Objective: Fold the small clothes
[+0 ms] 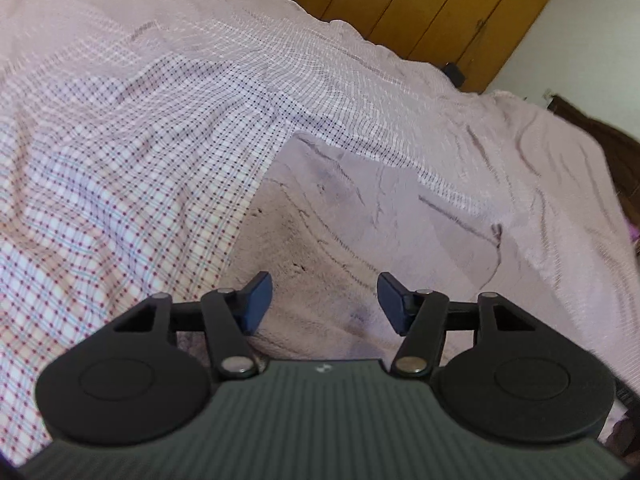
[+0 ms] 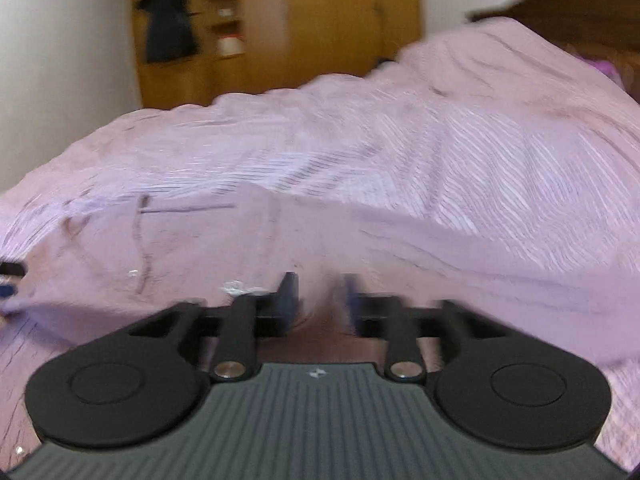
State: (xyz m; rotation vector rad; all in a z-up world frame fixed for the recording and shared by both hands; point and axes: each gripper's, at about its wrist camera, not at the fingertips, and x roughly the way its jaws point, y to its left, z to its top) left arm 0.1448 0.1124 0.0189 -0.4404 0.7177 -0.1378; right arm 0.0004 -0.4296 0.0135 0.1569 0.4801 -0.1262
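While tongs (image 1: 324, 300) gape, checked cloth (image 1: 120, 152) lies left

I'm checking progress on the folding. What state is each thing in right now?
Checked garment: spread on the bed, wrinkled, not yet folded.
Pink bed cover: creased, lying under the garment.
Left gripper: jaws open, nothing between them, above the bare cover beside the garment's edge.
Right gripper: blurred, jaws apart, nothing between them.
Wardrobe: doors shut.
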